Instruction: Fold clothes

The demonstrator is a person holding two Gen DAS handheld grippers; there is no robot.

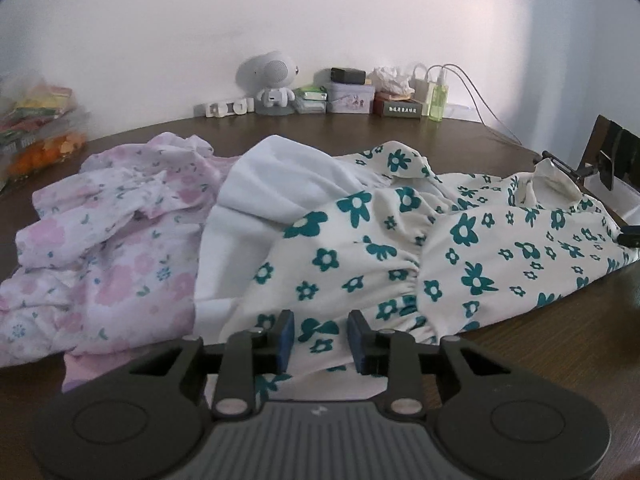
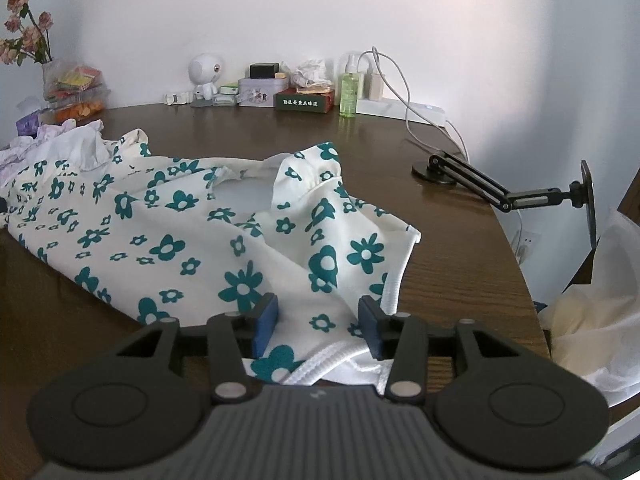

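Note:
A cream dress with teal flowers point(image 1: 440, 240) lies spread across the brown table point(image 1: 560, 344), its skirt end toward the left wrist view and its neck and sleeve end point(image 2: 240, 236) in the right wrist view. My left gripper point(image 1: 320, 340) is open, its blue pads on either side of the skirt hem. My right gripper point(image 2: 318, 326) is open over the sleeve and white-trimmed edge near the table's front. A pink floral garment point(image 1: 112, 240) lies crumpled to the left of the dress.
Along the back wall stand a small white robot figure point(image 1: 272, 80), tins and boxes point(image 2: 260, 90), a green bottle point(image 2: 347, 94) and a charger cable. A black phone stand point(image 2: 500, 192) sits at the right. Snack bags point(image 1: 36, 128) lie at the left.

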